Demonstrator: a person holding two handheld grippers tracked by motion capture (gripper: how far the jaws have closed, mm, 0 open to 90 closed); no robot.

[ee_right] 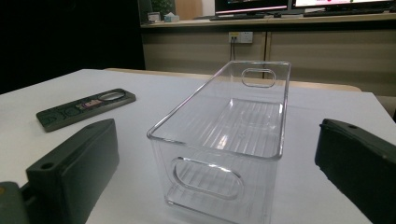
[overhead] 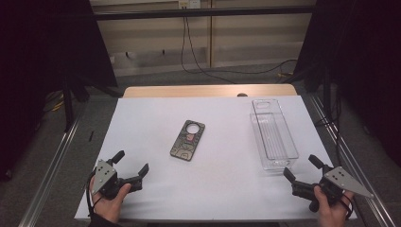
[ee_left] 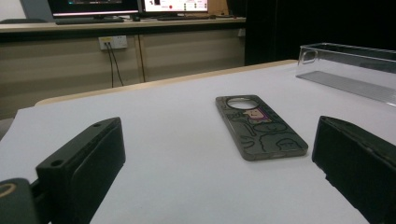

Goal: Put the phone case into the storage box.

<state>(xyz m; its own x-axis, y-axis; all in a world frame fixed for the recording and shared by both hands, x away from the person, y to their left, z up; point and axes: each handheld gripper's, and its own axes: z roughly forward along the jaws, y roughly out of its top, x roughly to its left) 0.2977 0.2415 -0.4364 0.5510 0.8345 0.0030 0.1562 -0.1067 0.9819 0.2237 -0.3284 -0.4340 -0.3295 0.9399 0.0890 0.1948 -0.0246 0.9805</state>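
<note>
The phone case [overhead: 187, 140] lies flat at the middle of the desk [overhead: 142, 118], with the clear bin [overhead: 274, 137] at its 3 o'clock. The left claw [overhead: 131, 163], at the case's 7 o'clock, and the right claw [overhead: 302, 168], at the bin's 5 o'clock, both stand apart, holding nothing.

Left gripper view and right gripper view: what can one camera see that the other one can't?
The left gripper view alone gives a close look at the dark flat phone case with the round camera hole, lying flat with its drawn lines and purple patch. The right gripper view alone looks into the clear plastic rectangular bin, showing its ribbed floor and oval handle cut-outs at both ends, with nothing inside. Both views share the white table cover, the phone case, the bin, a wall socket behind, and each camera's own open black jaws, holding nothing.
</note>
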